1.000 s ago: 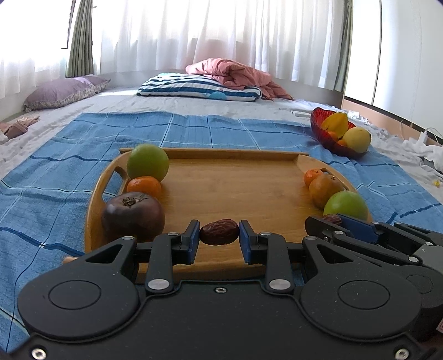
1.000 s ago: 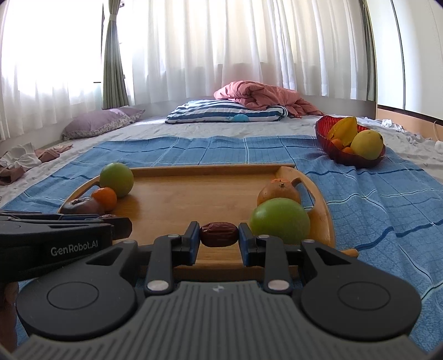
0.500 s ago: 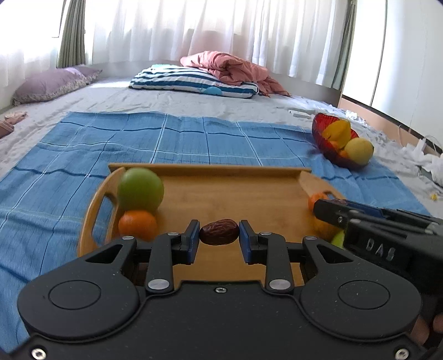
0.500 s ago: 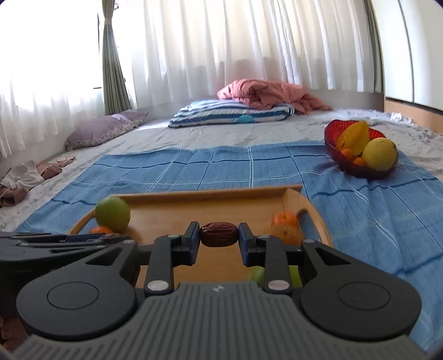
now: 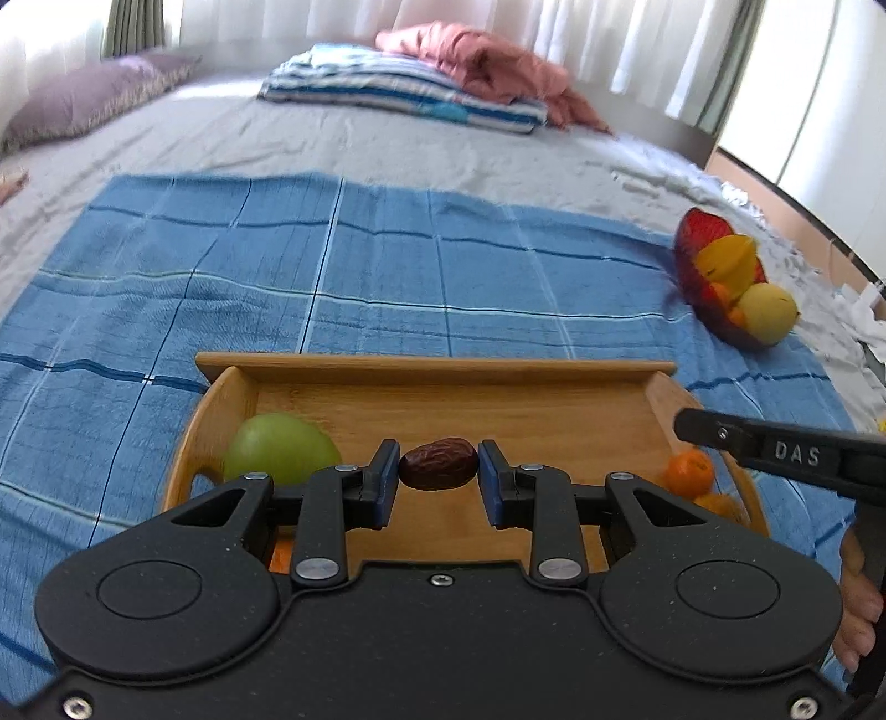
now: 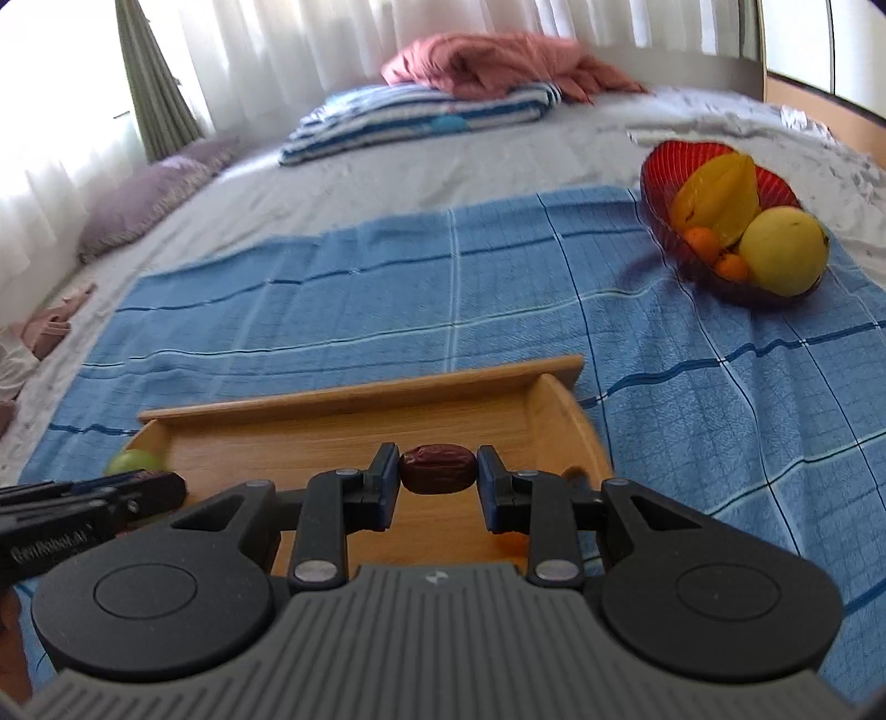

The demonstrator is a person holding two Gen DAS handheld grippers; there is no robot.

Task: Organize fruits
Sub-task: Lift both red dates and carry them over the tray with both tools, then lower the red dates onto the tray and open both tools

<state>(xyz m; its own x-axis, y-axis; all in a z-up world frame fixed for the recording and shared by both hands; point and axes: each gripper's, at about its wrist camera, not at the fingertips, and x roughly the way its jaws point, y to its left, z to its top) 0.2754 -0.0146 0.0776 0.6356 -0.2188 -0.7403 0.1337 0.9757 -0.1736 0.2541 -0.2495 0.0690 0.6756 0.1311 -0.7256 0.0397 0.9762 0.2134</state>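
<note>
Reading "DAS" in pale letters runs along the side of the right claw (image 5: pixel 786 451) where it juts into the left wrist view; the left claw (image 6: pixel 83 518), seen from the right wrist view, carries "GenRobot.AI", blurred but legible. Each claw is clamped on a wrinkled brown date: the left date (image 5: pixel 438 471) and the right date (image 6: pixel 437 468) sit pinched between blue-padded fingers, both held above the wooden tray (image 5: pixel 432 368).

On the tray's left end lies a green apple (image 5: pixel 281 451), with a sliver of orange fruit just near of it, mostly hidden by the claw body. At the right end a small tangerine (image 5: pixel 688 471) rests beside another orange fruit.

Farther right, well apart from the tray, a red bowl (image 6: pixel 662 183) holds a yellow starfruit (image 6: pixel 714 199), a round yellow fruit (image 6: pixel 783 252) and small oranges.

Everything sits on a blue checked blanket (image 5: pixel 387 266) spread over a grey bed sheet (image 5: pixel 249 138). At the far side lie a striped folded blanket (image 5: pixel 398 91), a pink quilt (image 5: pixel 476 61) and a purple pillow (image 5: pixel 77 108) on the left, before white curtains (image 6: pixel 288 50).
</note>
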